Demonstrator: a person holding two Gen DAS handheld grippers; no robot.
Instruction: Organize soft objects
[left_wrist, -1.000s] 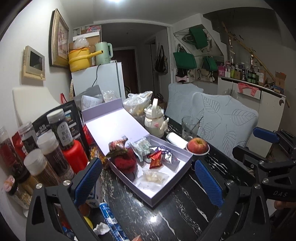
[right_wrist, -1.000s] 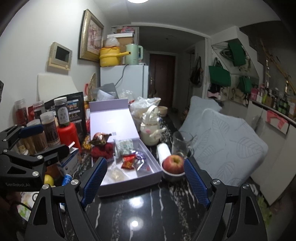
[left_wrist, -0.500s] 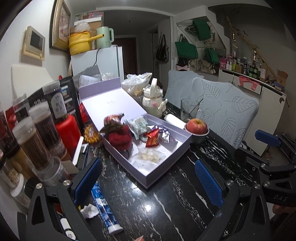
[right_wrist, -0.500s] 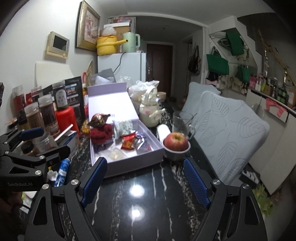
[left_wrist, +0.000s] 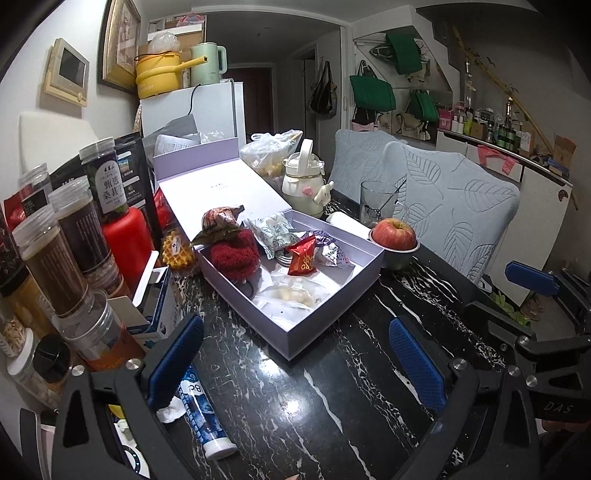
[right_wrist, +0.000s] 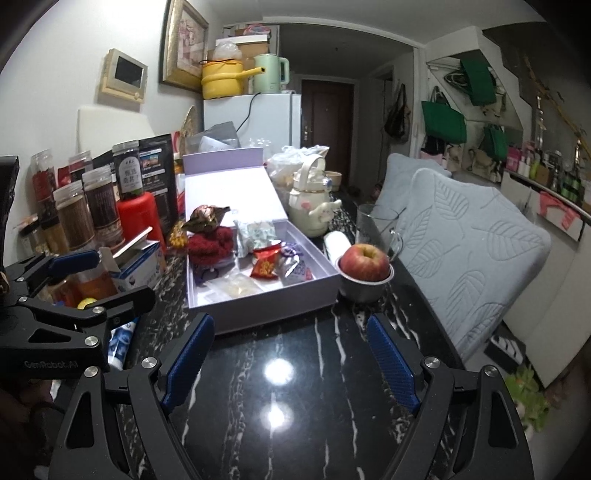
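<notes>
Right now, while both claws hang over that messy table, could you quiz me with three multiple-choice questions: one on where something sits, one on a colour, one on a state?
1. Where is the apple?
A. in a small metal bowl beside the box
B. inside the box
C. on the fridge

2. What colour is the open box?
A. green
B. pale purple
C. black

3. How do the left gripper and right gripper stand?
A. both shut on snacks
B. one holds the apple
C. both open and empty

Answers: 1 A, the apple rests in the metal bowl right of the box. 2 B, its walls and raised lid are lilac. 3 C, the blue pads are spread wide over bare black table.
</notes>
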